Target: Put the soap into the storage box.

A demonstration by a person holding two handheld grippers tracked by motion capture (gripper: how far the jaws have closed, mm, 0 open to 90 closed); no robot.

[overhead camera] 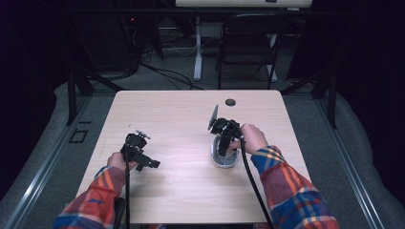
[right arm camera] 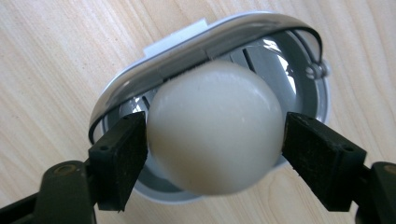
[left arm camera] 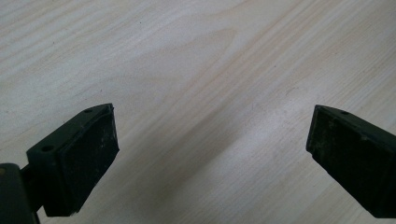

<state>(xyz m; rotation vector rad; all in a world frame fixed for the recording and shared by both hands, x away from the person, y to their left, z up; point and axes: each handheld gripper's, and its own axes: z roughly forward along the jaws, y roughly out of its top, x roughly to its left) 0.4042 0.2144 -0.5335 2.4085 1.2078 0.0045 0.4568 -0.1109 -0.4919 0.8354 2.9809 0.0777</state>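
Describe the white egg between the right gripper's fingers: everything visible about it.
The egg is smooth, off-white and slightly glossy, with no shell cracks visible; it looks peeled or plastic, which one I cannot tell. It sits between the right gripper fingers, one black pad pressing on each side. It is right over the grey-white oval egg slicer lying on the wooden table, just in front of its raised, shiny wire frame. Whether it rests in the slicer's slotted cradle cannot be told.

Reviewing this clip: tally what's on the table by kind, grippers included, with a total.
Grippers: 2, left gripper open over bare table, right gripper closed on the egg
White egg: 1
Grey egg slicer: 1
Total: 4
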